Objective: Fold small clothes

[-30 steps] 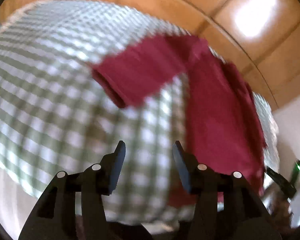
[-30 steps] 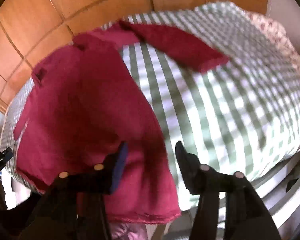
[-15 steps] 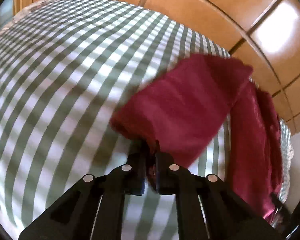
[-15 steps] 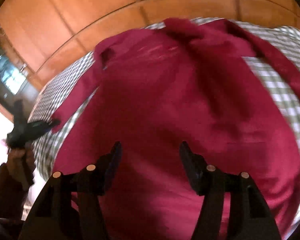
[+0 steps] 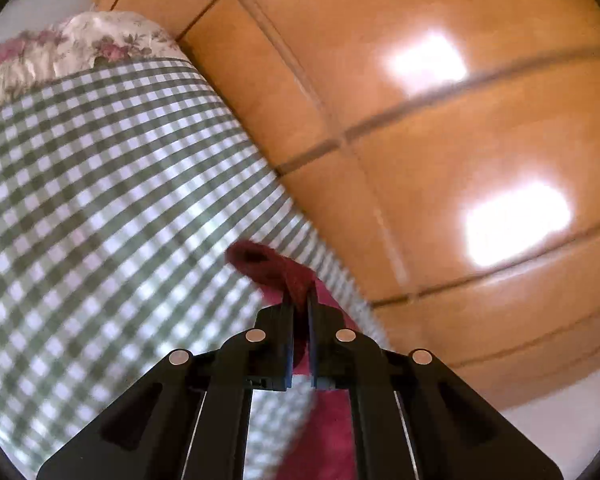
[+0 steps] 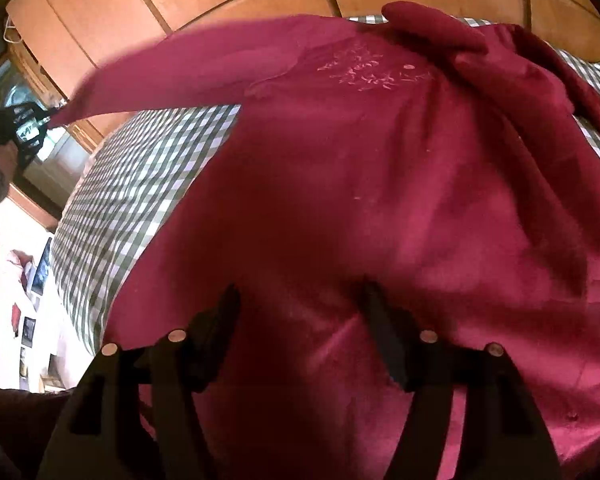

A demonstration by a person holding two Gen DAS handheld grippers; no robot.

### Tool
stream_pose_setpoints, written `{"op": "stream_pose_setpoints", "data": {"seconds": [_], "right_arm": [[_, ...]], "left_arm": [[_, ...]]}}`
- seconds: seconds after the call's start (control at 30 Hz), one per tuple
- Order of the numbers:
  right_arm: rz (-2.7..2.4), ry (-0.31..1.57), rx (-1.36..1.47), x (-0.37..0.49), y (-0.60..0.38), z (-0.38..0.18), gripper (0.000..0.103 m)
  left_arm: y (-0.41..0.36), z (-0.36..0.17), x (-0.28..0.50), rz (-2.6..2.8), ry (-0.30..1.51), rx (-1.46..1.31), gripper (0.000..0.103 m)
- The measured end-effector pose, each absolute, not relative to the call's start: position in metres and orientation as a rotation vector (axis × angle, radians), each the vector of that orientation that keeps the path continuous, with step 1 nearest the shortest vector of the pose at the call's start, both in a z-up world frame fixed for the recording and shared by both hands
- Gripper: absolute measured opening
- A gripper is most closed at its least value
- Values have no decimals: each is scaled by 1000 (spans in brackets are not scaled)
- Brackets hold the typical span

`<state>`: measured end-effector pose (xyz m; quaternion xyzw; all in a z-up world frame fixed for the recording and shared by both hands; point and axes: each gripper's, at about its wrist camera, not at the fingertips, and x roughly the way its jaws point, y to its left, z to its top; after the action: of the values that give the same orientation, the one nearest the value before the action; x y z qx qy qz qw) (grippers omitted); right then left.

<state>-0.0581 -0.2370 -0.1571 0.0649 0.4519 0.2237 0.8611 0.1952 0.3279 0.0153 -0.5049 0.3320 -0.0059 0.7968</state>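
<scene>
A dark red long-sleeved shirt lies spread on a green-and-white checked cloth. My left gripper is shut on the cuff of one sleeve and holds it lifted above the cloth. In the right wrist view that sleeve stretches out to the left gripper at far left. My right gripper is open and hovers close over the lower body of the shirt, with nothing between its fingers.
Orange-brown wooden panels stand behind the bed. A floral pillow lies at the far end of the checked cloth. The cloth's left edge drops off beside a bright room.
My left gripper closed on the sleeve cuff, then lifted and pulled it out away from the shirt body. My right gripper moved in closer over the shirt body and stayed open.
</scene>
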Motion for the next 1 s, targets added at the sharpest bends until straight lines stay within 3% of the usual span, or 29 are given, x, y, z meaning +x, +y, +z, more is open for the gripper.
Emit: {"op": "stream_pose_setpoints", "data": {"seconds": [0.17,0.2,0.23,0.3,0.63,0.67,0.77,0.83,1.0], "right_arm": [[468,948,132,-59,-237,-156,65],[468,948,136,-60,-238,-156,65],[468,947,144,-60,-238,-156,65],[468,946,154,-59,-239,-157,65],[469,943,113,-59,-229,-158,75],[464,944,102,-59,-228,-158,75],[452,949,86,-60,-225,-157,75],[445,953,81,-59,-225,-157,76],[437,954,20,-60,-215,-156,80]], "left_arm": [[346,8,247,223,778,-1087,5],[349,1,254,251,789,-1088,18],[352,-5,257,260,788,-1099,46],[357,-15,252,310,760,-1097,67],[353,-102,235,284,902,-914,67],[350,-110,239,278,921,-914,66],[334,-119,254,284,921,-838,52],[327,-120,269,222,924,-792,3],[340,-83,277,284,822,-728,3]]}}
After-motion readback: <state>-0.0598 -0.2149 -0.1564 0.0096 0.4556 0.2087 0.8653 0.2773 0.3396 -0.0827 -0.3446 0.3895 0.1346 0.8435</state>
